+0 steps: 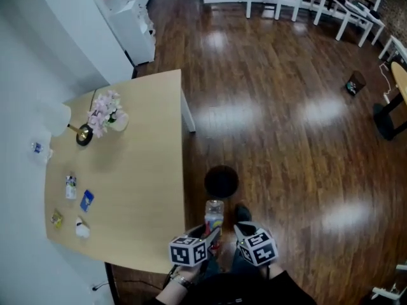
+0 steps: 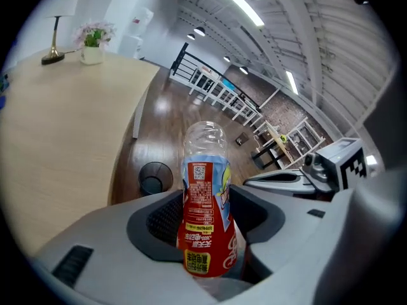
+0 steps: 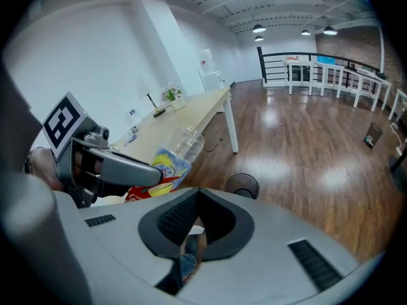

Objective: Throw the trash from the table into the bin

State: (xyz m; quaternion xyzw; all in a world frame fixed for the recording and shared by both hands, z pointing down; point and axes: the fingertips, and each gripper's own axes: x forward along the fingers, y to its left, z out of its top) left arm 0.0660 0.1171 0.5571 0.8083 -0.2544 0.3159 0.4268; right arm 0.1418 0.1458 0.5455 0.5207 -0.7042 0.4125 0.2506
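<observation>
Dark wooden floor (image 1: 286, 107) carries one pale wooden table (image 1: 140, 170), which stands beside one round black mesh bin (image 1: 221, 181); the bin's contents are indiscernible. Head view alone shows four small litter pieces (image 1: 86, 200) on the table, well apart from the bin. Left gripper (image 2: 205, 202) grasps one clear plastic bottle with red-and-blue label (image 1: 213, 216), near the bin. Right gripper (image 3: 197, 192) is clenched on nothing, per its own view.

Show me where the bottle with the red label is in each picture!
Head view: bottle at bottom centre, just below the black bin.
Left gripper view: centre, upright and big; bin to its left.
Right gripper view: left of centre, tilted; bin to its right.
Shared landmark: the black bin.
</observation>
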